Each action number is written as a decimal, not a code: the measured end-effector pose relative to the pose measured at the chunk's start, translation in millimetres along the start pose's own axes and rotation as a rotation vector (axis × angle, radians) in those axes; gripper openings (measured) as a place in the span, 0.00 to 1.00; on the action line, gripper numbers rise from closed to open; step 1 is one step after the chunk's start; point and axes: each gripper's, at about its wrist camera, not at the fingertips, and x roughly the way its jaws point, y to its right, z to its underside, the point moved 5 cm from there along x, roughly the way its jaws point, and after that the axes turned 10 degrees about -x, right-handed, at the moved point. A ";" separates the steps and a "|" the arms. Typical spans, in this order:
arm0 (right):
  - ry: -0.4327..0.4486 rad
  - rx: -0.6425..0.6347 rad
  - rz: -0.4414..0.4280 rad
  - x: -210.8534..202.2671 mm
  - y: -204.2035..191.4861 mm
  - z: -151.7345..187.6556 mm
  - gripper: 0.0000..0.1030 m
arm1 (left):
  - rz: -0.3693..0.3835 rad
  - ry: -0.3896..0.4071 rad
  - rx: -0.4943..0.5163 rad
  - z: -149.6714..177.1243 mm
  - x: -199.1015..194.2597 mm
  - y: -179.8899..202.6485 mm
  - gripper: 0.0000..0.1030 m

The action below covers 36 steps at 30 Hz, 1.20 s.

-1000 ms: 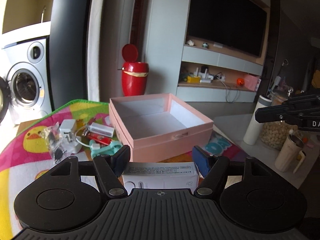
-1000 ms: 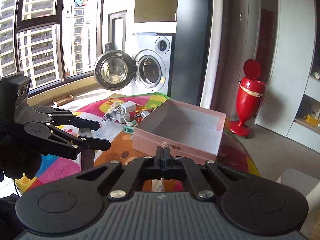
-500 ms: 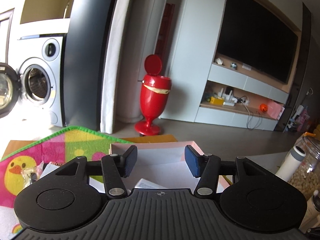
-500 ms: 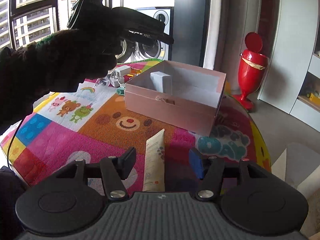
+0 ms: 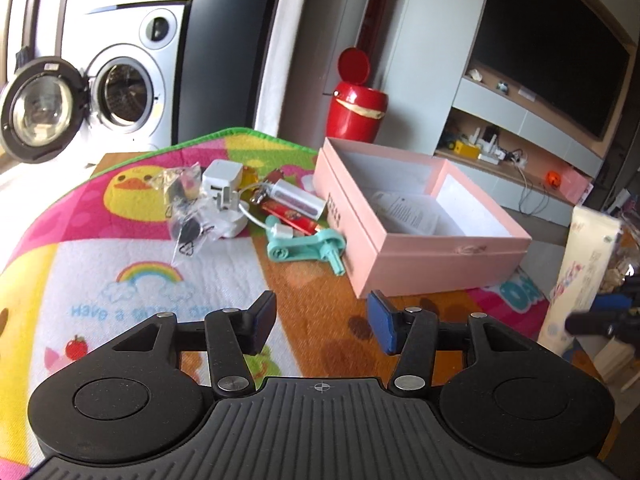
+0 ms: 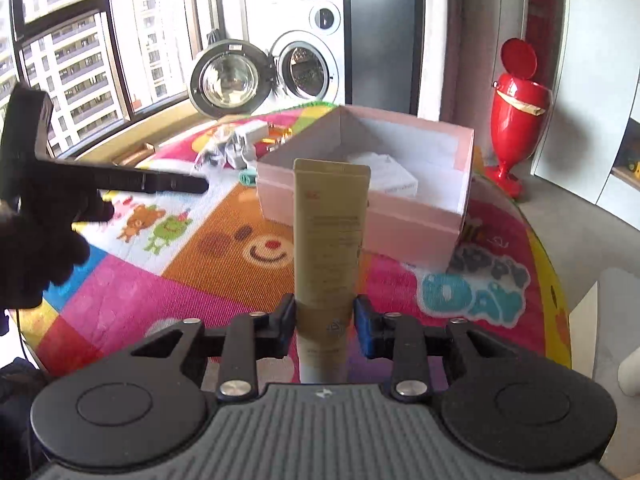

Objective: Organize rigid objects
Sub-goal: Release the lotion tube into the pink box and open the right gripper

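Since half a second ago, the beige tube (image 6: 329,236) has come off the mat into the right gripper (image 6: 324,322), and the left gripper (image 5: 322,322) has drawn back from the box.

One cartoon-printed play mat (image 5: 132,280) covers the worktop; on it sits one rectangular pink cardboard box (image 5: 436,258), white-lined, holding one flat white carton (image 6: 386,176). Right fingers are clamped on the smooth tube's lower end, the tube upright just before the box. Left fingers stand apart, empty. Beside the box lies a small pile: one mint plastic tool (image 5: 306,246), one white charger (image 5: 222,180), one crinkled clear bag (image 5: 186,208).
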 end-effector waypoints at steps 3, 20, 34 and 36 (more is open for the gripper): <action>0.066 -0.006 0.050 -9.4 16.5 -46.6 0.20 | 0.004 -0.020 -0.025 10.7 -2.2 -9.8 0.53; -0.087 0.082 0.195 57.2 90.6 -128.5 0.20 | 0.034 -0.012 -0.077 17.0 -5.6 -24.7 0.53; -0.009 -0.130 0.135 62.2 5.2 -82.0 0.55 | 0.025 0.056 -0.147 -41.2 42.8 -30.2 0.53; 0.000 -0.186 0.120 60.6 -12.4 -74.4 0.56 | -0.013 0.048 -0.158 -50.4 60.2 -27.0 0.53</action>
